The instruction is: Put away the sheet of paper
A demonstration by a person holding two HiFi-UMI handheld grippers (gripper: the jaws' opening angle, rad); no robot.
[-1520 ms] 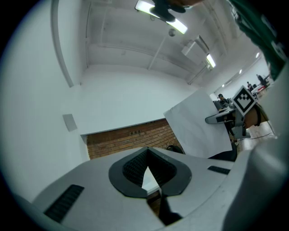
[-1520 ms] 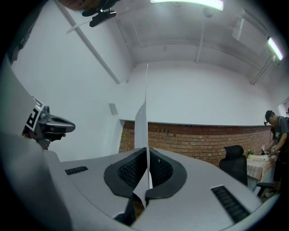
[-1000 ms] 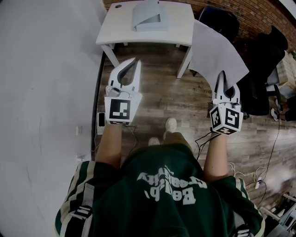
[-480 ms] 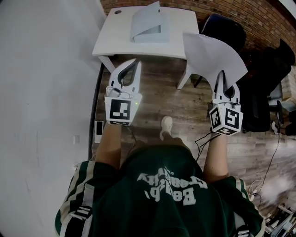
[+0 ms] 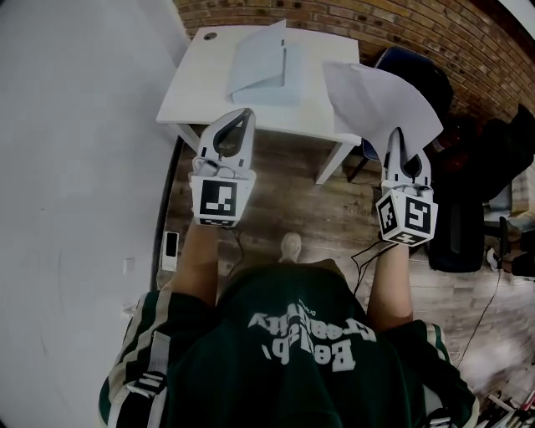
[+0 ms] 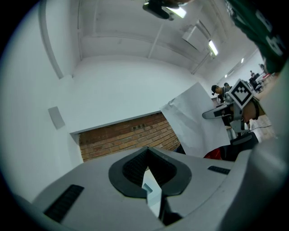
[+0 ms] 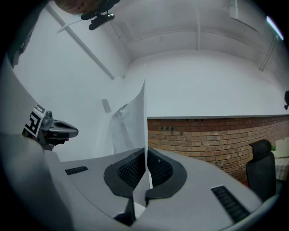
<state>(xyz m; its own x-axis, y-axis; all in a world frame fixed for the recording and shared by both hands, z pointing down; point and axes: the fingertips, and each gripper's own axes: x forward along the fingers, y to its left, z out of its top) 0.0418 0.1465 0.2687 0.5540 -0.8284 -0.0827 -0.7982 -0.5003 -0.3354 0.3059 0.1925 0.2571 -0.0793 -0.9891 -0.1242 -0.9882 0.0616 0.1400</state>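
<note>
The white sheet of paper [image 5: 380, 99] hangs bent in the air, and my right gripper [image 5: 398, 134] is shut on its near edge. In the right gripper view the sheet [image 7: 135, 113] rises edge-on from between the closed jaws of that gripper [image 7: 146, 155]. My left gripper [image 5: 244, 114] is shut and holds nothing, its tip at the near edge of the white table [image 5: 192, 79]. On the table lies a pale grey paper tray [image 5: 261, 71]. The left gripper view shows the closed left gripper [image 6: 146, 158], with the sheet [image 6: 192, 122] off to its right.
A white wall [image 5: 75, 167] runs along the left and a brick wall [image 5: 401, 25] stands behind the table. Dark office chairs [image 5: 468, 192] crowd the right side. A small white device [image 5: 170, 248] and cables [image 5: 368, 251] lie on the wooden floor.
The person has walked toward the table, which now sits lower and nearer in view. Both grippers came forward with them, the right still holding the sheet.
</note>
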